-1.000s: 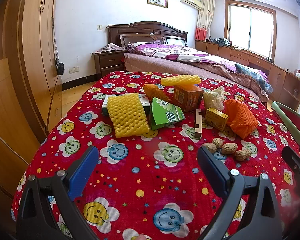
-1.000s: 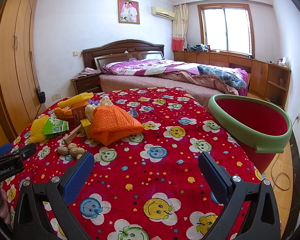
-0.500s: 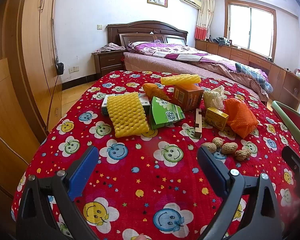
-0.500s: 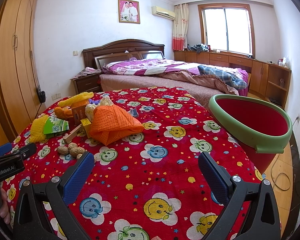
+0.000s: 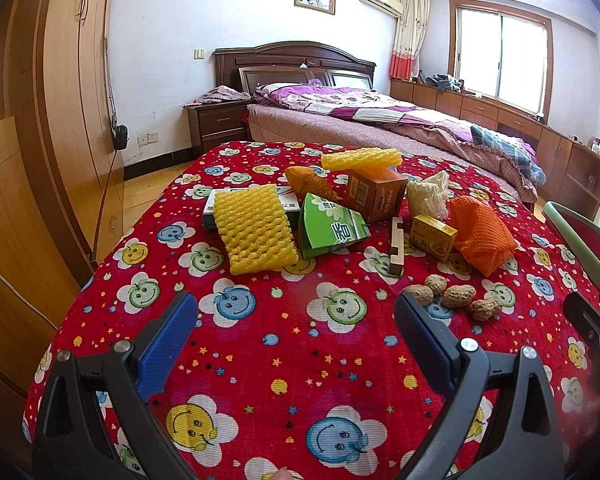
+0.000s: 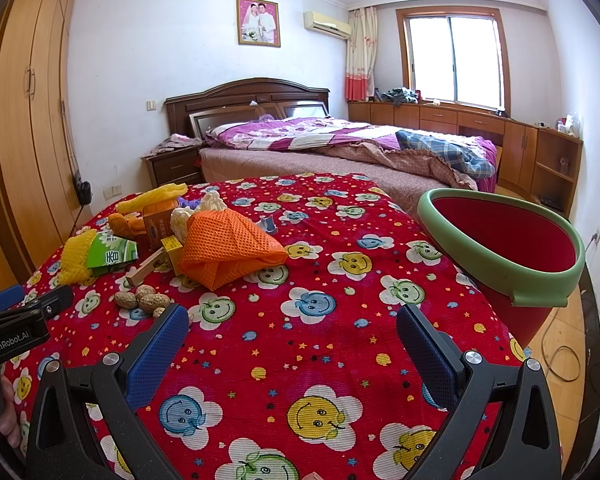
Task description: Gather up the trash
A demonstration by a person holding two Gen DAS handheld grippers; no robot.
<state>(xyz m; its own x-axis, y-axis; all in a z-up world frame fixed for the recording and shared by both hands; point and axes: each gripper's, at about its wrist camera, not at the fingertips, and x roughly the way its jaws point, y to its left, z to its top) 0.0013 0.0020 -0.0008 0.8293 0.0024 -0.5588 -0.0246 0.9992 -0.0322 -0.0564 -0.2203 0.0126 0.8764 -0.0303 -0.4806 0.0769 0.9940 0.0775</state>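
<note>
**A:** Tongs status?

**B:** Left tongs (image 5: 296,316) spread wide, nothing between the blue pads (image 5: 168,344). Right tongs (image 6: 292,328) same, gaping and empty. Both hover low over the worktop (image 5: 284,360) with the red smiley-flower cloth.

**A:** Where's the trash?

**B:** All in one cluster mid-worktop, ahead of the left tongs. Nearest: four peanuts (image 5: 454,298), just beyond the left tongs' right finger. Behind them a wooden block (image 5: 397,246) and a small yellow box (image 5: 434,236), with orange foam net (image 5: 480,236) touching that box on its right. Further left, a green tissue pack (image 5: 332,230), and a yellow foam net (image 5: 254,232) lying partly on a white-green box (image 5: 212,212). At the back, a brown carton (image 5: 376,194) carries a rolled yellow net (image 5: 360,159) on top.

**A:** Bin?

**B:** Red bin with green rim (image 6: 500,248) at the worktop's right edge, tilted toward the tongs, well apart from the cluster. Right view has the orange net (image 6: 228,248) to its left.
</note>
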